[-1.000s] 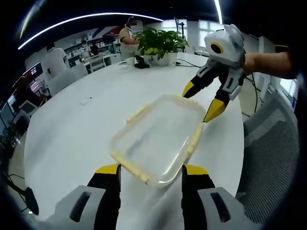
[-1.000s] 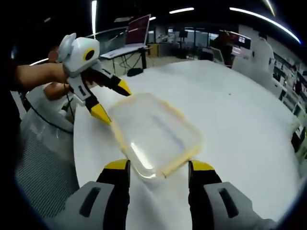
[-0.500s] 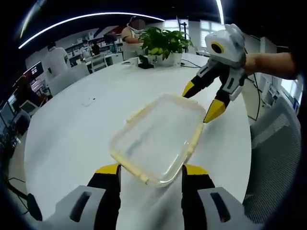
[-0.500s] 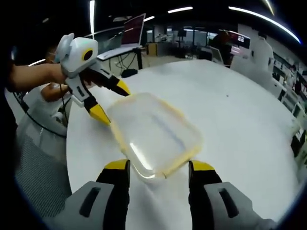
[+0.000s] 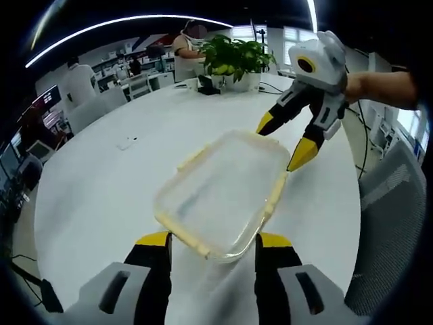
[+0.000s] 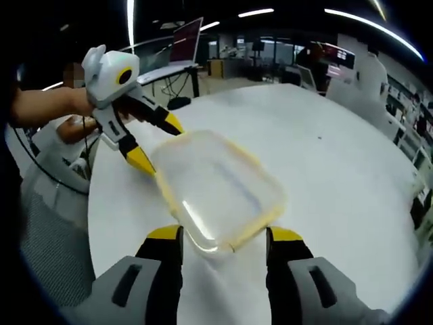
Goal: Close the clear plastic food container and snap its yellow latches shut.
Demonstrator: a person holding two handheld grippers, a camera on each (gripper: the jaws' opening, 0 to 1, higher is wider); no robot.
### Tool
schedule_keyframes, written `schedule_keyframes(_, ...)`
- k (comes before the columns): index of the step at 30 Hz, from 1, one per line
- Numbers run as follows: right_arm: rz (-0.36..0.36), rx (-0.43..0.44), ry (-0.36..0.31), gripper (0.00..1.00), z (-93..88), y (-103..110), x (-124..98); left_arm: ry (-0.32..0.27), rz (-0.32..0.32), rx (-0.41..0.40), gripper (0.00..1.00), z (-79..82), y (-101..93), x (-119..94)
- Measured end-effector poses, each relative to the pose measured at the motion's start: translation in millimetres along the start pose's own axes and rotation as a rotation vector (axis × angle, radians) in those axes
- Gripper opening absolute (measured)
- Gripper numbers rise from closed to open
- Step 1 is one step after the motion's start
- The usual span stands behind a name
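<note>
Container (image 5: 220, 193), clear plastic, yellow latches, on white table (image 5: 101, 183).
Lies between left gripper (image 5: 211, 254) and right gripper (image 6: 223, 247), each at one end, jaws apart.

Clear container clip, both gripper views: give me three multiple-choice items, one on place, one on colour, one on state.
1. Where is the clear container?
A. On the white table
B. On a chair seat
C. On the floor

2. What colour are its latches?
A. Blue
B. Yellow
C. Red

3. How do the left tongs stand?
A. Shut on a cup
B. Shut on a latch
C. Open

Answers:
1 A: the container rests on the white table, with a potted plant at the far edge.
2 B: yellow latches run along the container's rim.
3 C: the left tongs stand open on either side of the near end, and the right tongs stand open at the opposite end.
</note>
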State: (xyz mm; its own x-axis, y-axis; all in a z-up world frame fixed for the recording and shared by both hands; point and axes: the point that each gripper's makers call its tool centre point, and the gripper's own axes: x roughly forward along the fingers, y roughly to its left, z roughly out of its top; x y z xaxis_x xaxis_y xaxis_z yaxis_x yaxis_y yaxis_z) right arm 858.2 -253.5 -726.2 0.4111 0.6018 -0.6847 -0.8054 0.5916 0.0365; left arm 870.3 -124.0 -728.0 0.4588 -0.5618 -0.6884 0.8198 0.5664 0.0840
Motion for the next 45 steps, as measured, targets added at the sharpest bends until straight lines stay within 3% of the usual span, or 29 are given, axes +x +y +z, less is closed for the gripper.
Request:
schedule_keyframes(24,-0.008,0.013,-0.015,0.46,1.7,4,0,-0.004,-0.001,-0.02,0.44,-1.3,2.6,-1)
schedule_keyframes(34,-0.032,0.016,-0.03,0.52,-6.9,14,-9,-0.021,0.016,-0.059,0.47,-9.7,-0.9,-15)
schedule_keyframes(45,-0.065,0.03,-0.083,0.57,-15.7,29,-28,-0.098,0.042,-0.139,0.5,-12.7,-12.9,-42)
